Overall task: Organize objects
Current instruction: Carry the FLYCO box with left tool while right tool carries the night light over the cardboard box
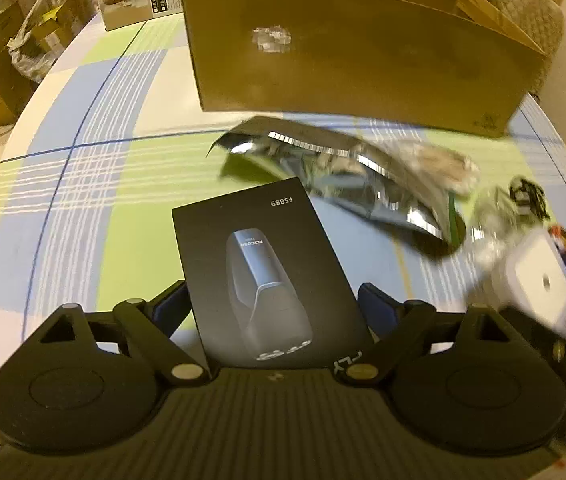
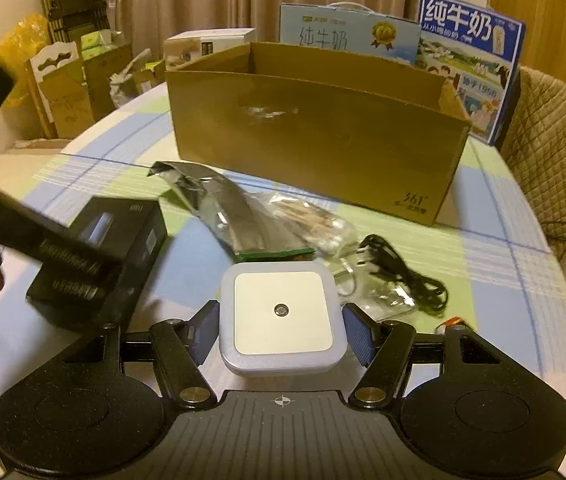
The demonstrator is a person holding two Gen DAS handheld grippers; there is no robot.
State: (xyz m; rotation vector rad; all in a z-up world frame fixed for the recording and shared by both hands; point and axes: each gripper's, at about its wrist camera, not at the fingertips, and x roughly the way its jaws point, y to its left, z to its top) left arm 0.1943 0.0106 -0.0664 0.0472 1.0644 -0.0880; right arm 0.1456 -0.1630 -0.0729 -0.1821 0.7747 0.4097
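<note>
Two grippers show, each loaded. My left gripper (image 1: 273, 304) clamps a flat black shaver box (image 1: 267, 276) printed FS889, filling the lower centre of the left view. My right gripper (image 2: 281, 330) pinches a square white night-light plug (image 2: 282, 312) at the lower centre of its own view. Beyond both, across the upper middle, stands an open brown cardboard box (image 2: 315, 136) on the blue-and-green checked tablecloth (image 2: 503, 272). Between it and my jaws lie a crumpled silver foil pouch (image 1: 343, 176) and, right of that, a coiled black cable (image 2: 407, 276) in clear wrap. Only the right view shows blue milk cartons (image 2: 467, 60) behind the box at upper right; the left gripper blurs across its left edge. Only the left view reads the shaver picture.
</note>
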